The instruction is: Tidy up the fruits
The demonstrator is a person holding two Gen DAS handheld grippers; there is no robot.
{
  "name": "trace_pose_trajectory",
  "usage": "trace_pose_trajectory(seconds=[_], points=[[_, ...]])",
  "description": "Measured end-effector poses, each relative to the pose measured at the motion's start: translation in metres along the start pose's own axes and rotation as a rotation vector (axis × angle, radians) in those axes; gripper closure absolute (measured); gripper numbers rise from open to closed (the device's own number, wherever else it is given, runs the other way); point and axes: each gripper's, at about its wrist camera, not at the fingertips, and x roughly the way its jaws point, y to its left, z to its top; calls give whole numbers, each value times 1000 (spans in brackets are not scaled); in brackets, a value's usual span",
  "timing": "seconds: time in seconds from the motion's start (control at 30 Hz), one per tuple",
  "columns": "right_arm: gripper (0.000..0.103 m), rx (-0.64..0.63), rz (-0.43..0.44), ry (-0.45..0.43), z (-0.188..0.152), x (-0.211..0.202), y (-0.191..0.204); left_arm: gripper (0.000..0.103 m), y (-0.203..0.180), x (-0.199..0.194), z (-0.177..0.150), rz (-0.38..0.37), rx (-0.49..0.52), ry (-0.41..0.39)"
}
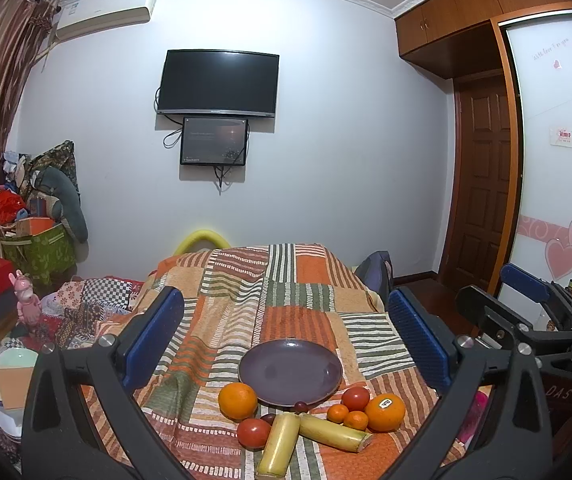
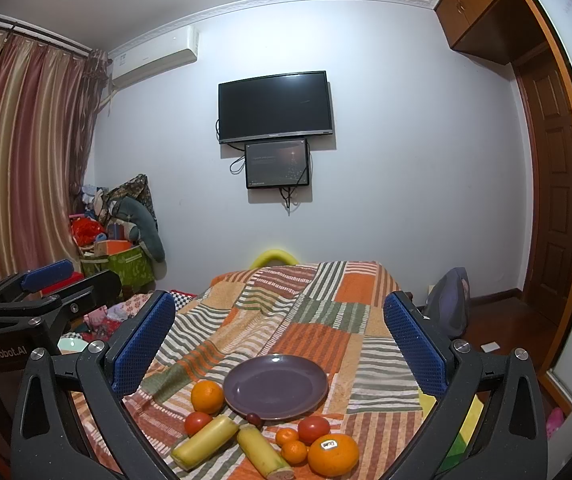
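- On patchwork cloth [image 1: 286, 292], near edge: purple plate [image 1: 290, 372], nothing on it.
- Fruit in arc at plate's near rim: orange [image 1: 237, 401] left; stickered orange [image 1: 385, 412] right.
- 2 tomatoes: left tomato [image 1: 253, 433], right tomato [image 1: 355, 398].
- 2 small tangerines [image 1: 347, 416], touching, btw right tomato & stickered orange.
- 2 banana pieces [image 1: 306, 436], ends meeting in a V, just below plate.
- Dark grapes [image 1: 301, 405] at plate rim.
- Left tool [image 1: 286, 340]: jaws wide, holding nothing, above fruit.
- Right tool [image 2: 278, 344]: jaws wide, holding nothing.
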Motion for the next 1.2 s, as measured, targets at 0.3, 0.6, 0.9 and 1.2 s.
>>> trace_pose_trajectory(seconds=[0.3,0.6,0.9,1.2], points=[[0,1,0,1,0,0,0,0,-1,0,-1,0,0,1],[0,6,0,3,0,0,0,0,-3,2,-3,-4,-1,4],[0,6,1,6,-2,1,0,0,-6,4,-7,-6,-2,7],[0,4,11,27,-7,8,0,0,0,11,-8,-9,-7,25]])
